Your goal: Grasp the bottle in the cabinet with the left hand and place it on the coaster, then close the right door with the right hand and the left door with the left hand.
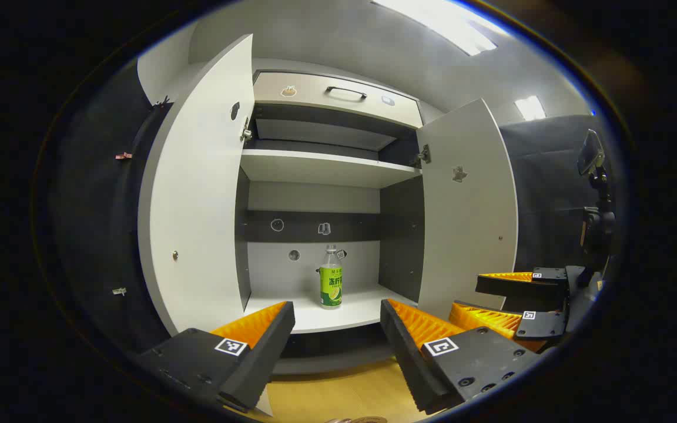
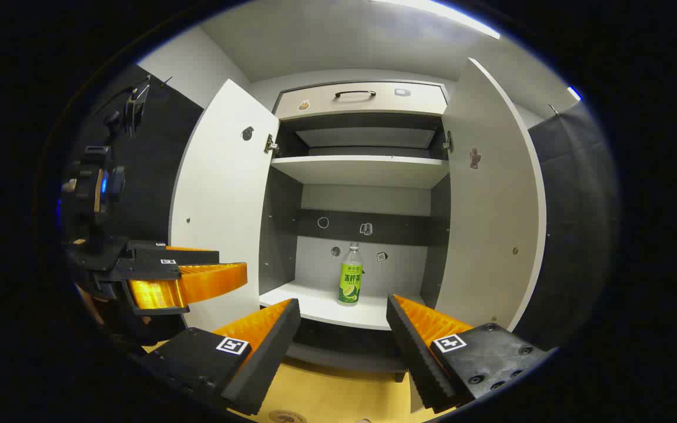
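A clear bottle [image 1: 331,279] [image 2: 350,276] with a green label stands upright on the bottom shelf of the open cabinet, near the back wall. The left door [image 1: 197,205] [image 2: 221,205] and the right door [image 1: 468,205] [image 2: 491,194] both stand wide open. My left gripper [image 1: 337,311] is open and empty, well short of the shelf and facing the bottle. My right gripper [image 2: 343,304] is open and empty too, beside the left one and equally far out. A round coaster [image 2: 285,416] peeks in on the wooden table below the grippers.
A drawer [image 1: 338,94] with a dark handle tops the cabinet, above an upper shelf [image 1: 327,167]. A camera on a stand [image 1: 594,176] rises to the right of the cabinet. The wooden tabletop [image 1: 338,390] runs under the cabinet's front.
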`<state>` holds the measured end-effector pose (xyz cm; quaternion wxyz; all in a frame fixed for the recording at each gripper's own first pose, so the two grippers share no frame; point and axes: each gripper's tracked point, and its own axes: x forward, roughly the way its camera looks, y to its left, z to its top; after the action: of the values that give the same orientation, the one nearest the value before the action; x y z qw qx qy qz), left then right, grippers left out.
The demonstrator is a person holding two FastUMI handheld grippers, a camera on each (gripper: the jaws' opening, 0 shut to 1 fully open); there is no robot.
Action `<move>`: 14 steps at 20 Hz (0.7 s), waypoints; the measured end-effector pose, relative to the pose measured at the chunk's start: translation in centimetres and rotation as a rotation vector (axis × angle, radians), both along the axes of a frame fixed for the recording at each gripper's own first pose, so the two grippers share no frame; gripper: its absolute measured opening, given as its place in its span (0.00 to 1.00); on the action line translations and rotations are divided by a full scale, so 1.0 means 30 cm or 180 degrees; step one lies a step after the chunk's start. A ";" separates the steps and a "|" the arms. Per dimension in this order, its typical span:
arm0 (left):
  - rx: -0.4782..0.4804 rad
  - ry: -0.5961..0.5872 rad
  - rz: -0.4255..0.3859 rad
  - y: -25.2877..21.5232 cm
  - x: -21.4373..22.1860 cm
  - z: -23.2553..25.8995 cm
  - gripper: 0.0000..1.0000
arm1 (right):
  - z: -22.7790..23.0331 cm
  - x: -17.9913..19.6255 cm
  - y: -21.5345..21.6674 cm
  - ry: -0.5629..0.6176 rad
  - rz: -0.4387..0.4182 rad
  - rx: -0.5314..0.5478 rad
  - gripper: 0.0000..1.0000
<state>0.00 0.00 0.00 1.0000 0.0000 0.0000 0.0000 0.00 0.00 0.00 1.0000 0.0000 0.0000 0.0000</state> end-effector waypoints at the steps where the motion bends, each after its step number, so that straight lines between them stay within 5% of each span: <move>1: -0.0006 0.0000 -0.0013 0.004 0.003 -0.001 0.93 | 0.003 0.006 -0.003 -0.0012 -0.0031 -0.0008 0.98; 14: -0.0028 -0.0025 -0.0044 0.029 0.014 -0.007 0.94 | -0.023 0.007 -0.010 0.0070 -0.0143 -0.0077 0.98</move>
<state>0.42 0.86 -0.21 1.0000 -0.0045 -0.0039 -0.0070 0.20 -0.31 -0.69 0.9996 -0.0120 0.0109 -0.0225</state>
